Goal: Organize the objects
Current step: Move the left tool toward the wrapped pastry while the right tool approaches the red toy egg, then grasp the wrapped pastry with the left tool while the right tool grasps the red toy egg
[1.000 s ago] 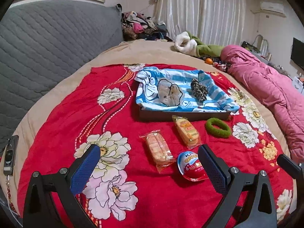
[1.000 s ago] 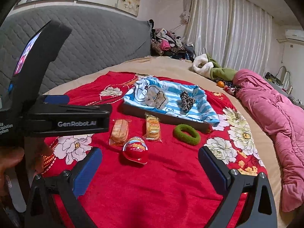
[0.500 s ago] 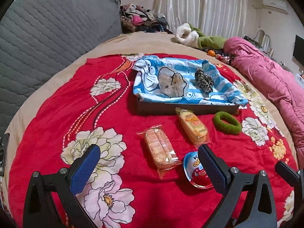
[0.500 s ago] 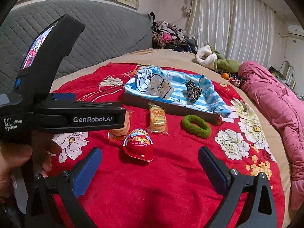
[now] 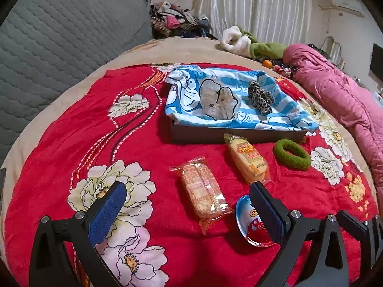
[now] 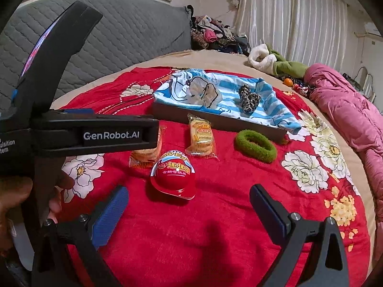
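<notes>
On the red flowered blanket (image 5: 59, 148) lie an orange wafer pack (image 5: 203, 192), a yellow cake pack (image 5: 247, 159), a red and blue toy egg (image 6: 173, 175) and a green hair ring (image 5: 292, 154). Behind them stands a dark tray (image 5: 239, 135) lined with a blue striped cloth; a leopard scrunchie (image 5: 259, 98) rests in it. My left gripper (image 5: 185, 211) is open, with the wafer pack between its fingers and the egg (image 5: 251, 227) by the right finger. My right gripper (image 6: 189, 209) is open just short of the egg. The left gripper's body (image 6: 79, 134) hides part of the wafer pack (image 6: 146, 155).
A grey quilted headboard (image 5: 52, 38) rises on the left. A pink duvet (image 5: 342, 95) runs along the right side. Clothes (image 5: 177, 24), a white and green plush (image 5: 249, 44) and curtains are at the back. A hand (image 6: 14, 198) grips the left gripper's handle.
Both grippers have moved forward and lower toward the snacks. The wafer pack now lies between the left fingers, and the egg is closer to the right gripper.
</notes>
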Motion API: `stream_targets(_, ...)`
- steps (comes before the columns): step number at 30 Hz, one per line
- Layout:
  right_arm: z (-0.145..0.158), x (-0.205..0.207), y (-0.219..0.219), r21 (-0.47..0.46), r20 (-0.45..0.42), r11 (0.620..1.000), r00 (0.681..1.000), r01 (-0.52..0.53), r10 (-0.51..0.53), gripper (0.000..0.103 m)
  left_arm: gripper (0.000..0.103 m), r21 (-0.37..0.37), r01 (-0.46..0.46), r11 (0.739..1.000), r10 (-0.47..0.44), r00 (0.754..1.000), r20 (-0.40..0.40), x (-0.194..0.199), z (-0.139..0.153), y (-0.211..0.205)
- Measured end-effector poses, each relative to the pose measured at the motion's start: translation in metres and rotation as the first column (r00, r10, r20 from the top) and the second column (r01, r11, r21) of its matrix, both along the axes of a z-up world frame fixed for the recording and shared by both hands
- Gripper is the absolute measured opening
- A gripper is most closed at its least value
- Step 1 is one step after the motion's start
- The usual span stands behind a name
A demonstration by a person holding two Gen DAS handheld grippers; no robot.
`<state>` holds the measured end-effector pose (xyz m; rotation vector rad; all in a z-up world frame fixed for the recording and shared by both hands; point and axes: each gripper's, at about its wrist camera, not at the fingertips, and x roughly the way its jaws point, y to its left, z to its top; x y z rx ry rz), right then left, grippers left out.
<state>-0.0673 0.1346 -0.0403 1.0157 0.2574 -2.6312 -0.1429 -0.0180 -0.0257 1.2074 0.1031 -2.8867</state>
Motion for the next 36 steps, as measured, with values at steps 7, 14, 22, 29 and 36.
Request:
stream_targets(7, -0.006, -0.007, 0.000, -0.009, 0.018, 1.000, 1.000, 0.015, -0.014, 0.102, 0.102, 0.001, 0.003, 1.000, -0.003, 1.000, 0.011, -0.004, -0.006, -0.001)
stream_targets(14, -0.010, -0.013, -0.002, -0.012, 0.030, 1.000, 0.999, 0.022, -0.022, 0.102, 0.102, 0.004, 0.013, 1.000, -0.013, 1.000, 0.024, -0.012, -0.014, -0.004)
stream_targets(22, -0.018, -0.023, -0.006, 0.004, 0.060, 1.000, 0.998, 0.030, -0.031, 0.102, 0.102, 0.000, 0.032, 0.999, -0.032, 0.999, 0.036, -0.023, -0.020, 0.000)
stream_targets(29, -0.027, -0.032, -0.007, 0.002, 0.083, 0.999, 0.996, 0.040, -0.040, 0.102, 0.102, 0.008, 0.039, 0.999, -0.040, 0.998, 0.050, -0.032, -0.028, 0.002)
stream_targets(36, -0.031, -0.039, -0.010, -0.001, 0.100, 0.999, 0.994, 0.036, -0.036, 0.102, 0.098, 0.016, 0.039, 0.999, -0.040, 0.998, 0.053, -0.038, -0.032, 0.000)
